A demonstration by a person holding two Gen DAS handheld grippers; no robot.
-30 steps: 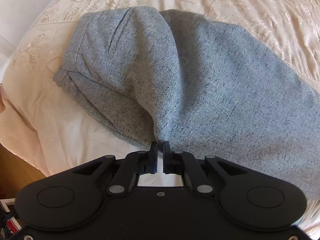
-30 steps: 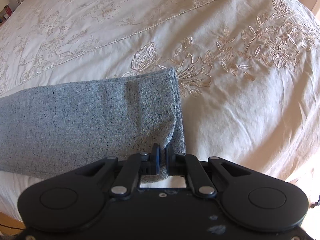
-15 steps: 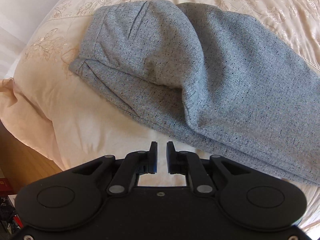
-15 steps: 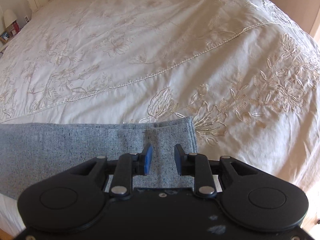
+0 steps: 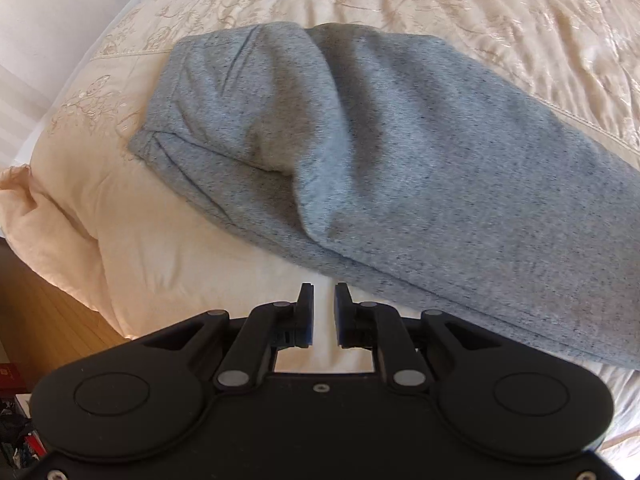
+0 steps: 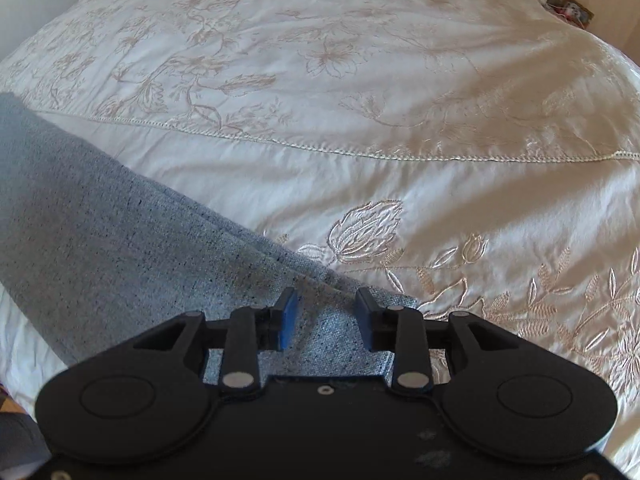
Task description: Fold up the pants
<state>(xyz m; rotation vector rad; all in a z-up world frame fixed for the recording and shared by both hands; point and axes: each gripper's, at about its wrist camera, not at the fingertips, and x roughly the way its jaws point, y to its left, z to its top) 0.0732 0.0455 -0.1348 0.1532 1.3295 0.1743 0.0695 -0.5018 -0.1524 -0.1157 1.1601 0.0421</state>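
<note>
Grey speckled pants (image 5: pixel 380 168) lie folded lengthwise on a cream embroidered bedspread (image 5: pixel 168 240). In the left wrist view the waist end bulges at upper left, and the fabric's near edge runs just beyond my left gripper (image 5: pixel 324 294). Its jaws stand a small gap apart with only bedspread between them. In the right wrist view the leg end of the pants (image 6: pixel 120 248) runs in from the left and passes under my right gripper (image 6: pixel 326 300). Those jaws are opening, wide apart above the cloth, with the pads off it.
The bed's corner drops off at the left to a wooden floor (image 5: pixel 44 320), with small clutter at the lower left edge. A stitched seam (image 6: pixel 320 148) crosses the bedspread beyond the pants. Small items sit past the bed's far right corner (image 6: pixel 560 0).
Both grippers let go of the pants' near edge and opened. The left one drew back off the fabric. The right one rolled and shifted, so the leg now runs diagonally beneath it.
</note>
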